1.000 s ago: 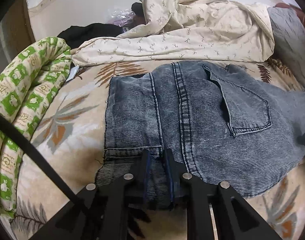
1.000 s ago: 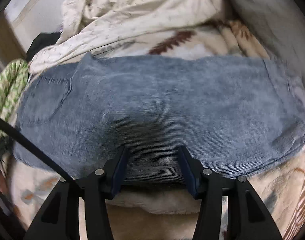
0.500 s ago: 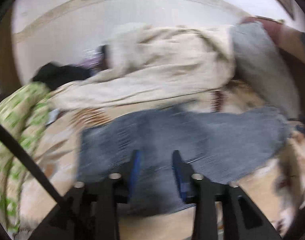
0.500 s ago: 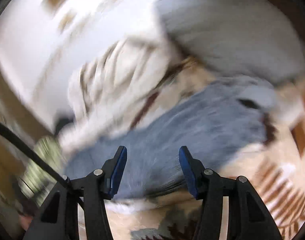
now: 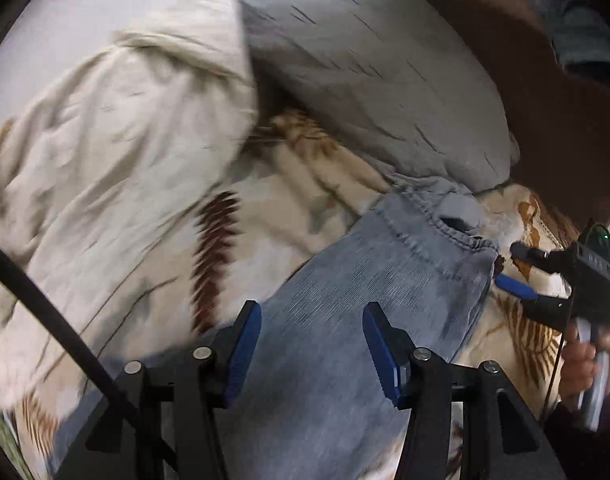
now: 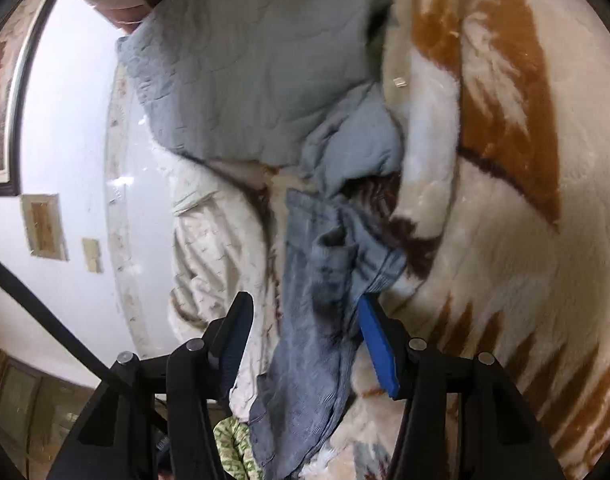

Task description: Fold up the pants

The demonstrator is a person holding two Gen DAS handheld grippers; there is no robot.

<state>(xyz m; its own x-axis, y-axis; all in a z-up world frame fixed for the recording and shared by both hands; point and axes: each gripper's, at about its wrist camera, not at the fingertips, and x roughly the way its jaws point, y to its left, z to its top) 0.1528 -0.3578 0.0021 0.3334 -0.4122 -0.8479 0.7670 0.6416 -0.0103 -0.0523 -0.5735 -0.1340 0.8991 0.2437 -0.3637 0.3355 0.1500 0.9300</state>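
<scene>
Blue-grey jeans lie folded lengthwise on a cream leaf-patterned blanket. My left gripper is open above the jeans, its jaws wide apart and holding nothing. My right gripper shows at the right of the left wrist view, open at the hem end of the jeans. In the right wrist view the jeans run up between the open jaws of the right gripper; the hem lies by the right blue pad. Whether the pad touches the cloth is unclear.
A grey quilted pillow lies just beyond the hem. A cream patterned sheet is heaped on the left. A brown headboard stands behind. A green-and-white rolled cloth shows low in the right wrist view.
My left gripper has let go of the waistband and opened wide. Both grippers have swung fast to the right, toward the hem end of the jeans. The right gripper stays open.
</scene>
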